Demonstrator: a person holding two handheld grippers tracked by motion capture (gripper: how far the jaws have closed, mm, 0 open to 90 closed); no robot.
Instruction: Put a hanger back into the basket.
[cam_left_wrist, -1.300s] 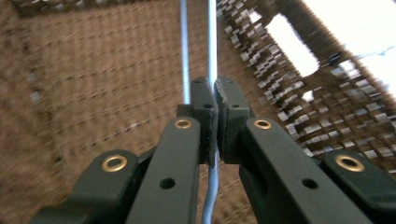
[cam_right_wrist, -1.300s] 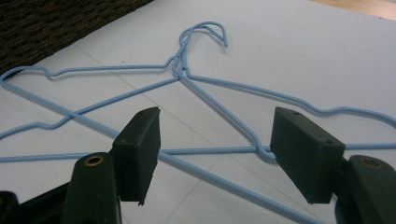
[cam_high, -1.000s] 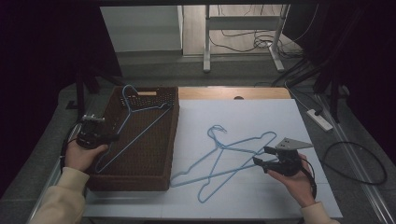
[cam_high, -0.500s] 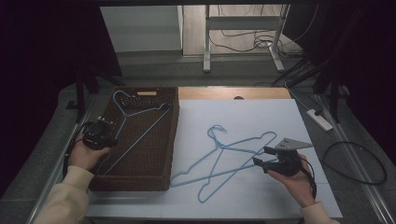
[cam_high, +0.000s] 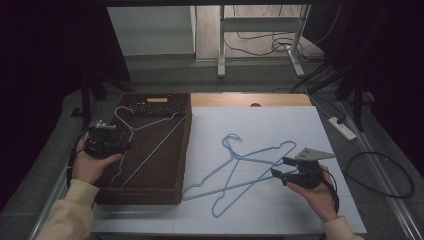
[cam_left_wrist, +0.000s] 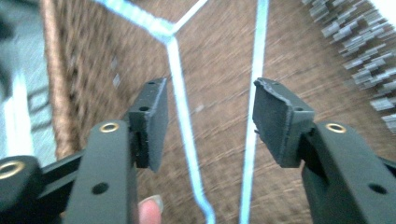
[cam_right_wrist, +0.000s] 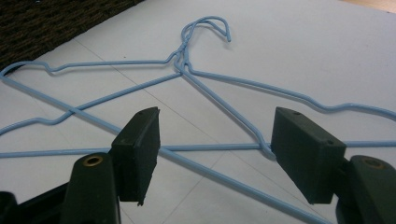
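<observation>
A blue wire hanger (cam_high: 155, 122) lies in the brown woven basket (cam_high: 137, 197) at the left of the table. My left gripper (cam_high: 125, 144) sits at the basket's left rim; its jaws have just been opening. In the left gripper view the left gripper (cam_left_wrist: 208, 100) is open, with the hanger's wire (cam_left_wrist: 184, 116) running between the pads and touching neither. Two more blue hangers (cam_high: 235, 155) lie crossed on the white sheet (cam_high: 280, 125). My right gripper (cam_high: 280, 166) rests at their lower right. Its jaws stand open just above their wires (cam_right_wrist: 184, 65) in the right gripper view (cam_right_wrist: 215, 126).
A strip of bare wooden table edge (cam_high: 250, 100) runs behind the sheet. A white power strip (cam_high: 342, 127) lies off the table's right side, with a black cable loop (cam_high: 380, 175) on the floor. Metal frame legs (cam_high: 220, 40) stand beyond the table.
The left gripper's jaws have opened and let go of the hanger. The hanger has shifted toward the basket's near left and lies there. The right hand has kept still.
</observation>
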